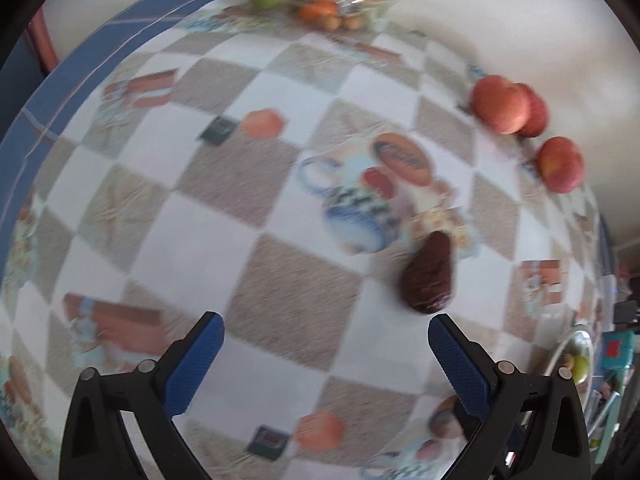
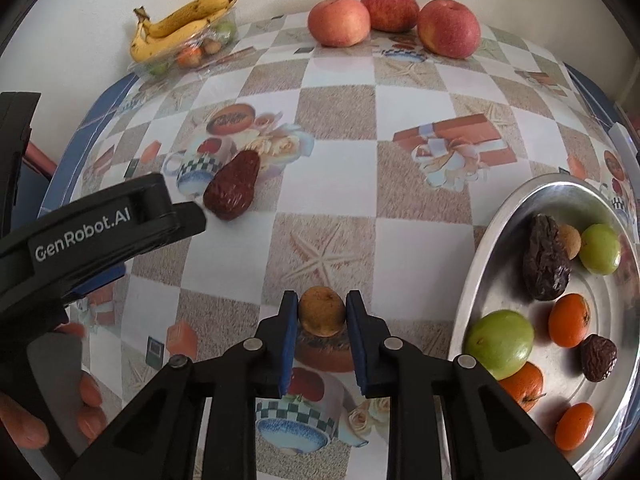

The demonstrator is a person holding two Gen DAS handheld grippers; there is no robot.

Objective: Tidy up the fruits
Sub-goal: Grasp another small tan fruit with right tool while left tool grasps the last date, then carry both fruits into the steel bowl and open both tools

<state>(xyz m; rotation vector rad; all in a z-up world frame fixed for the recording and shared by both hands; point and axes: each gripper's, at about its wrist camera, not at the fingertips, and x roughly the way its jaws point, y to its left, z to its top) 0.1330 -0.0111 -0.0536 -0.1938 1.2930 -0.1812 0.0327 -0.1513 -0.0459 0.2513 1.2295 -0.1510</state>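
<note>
My right gripper point(image 2: 322, 307) is shut on a small round brown fruit point(image 2: 322, 312), held just above the tablecloth and left of the metal plate point(image 2: 500, 216). That plate holds dark dates, green fruits and small oranges. A dark red date point(image 2: 233, 188) lies on the cloth at the left; in the left wrist view the same date point(image 1: 429, 276) sits just beyond the right fingertip of my left gripper point(image 1: 325, 326), which is open and holds nothing. The left gripper's black body point(image 2: 100, 224) reaches toward the date from the left.
Three red apples point(image 2: 394, 20) stand in a row by the wall at the back. A clear tray with bananas point(image 2: 180, 24) and small fruits sits at the back left corner. A person's fingers point(image 2: 88, 396) show at lower left. The table's blue edge point(image 1: 60, 100) runs along the left.
</note>
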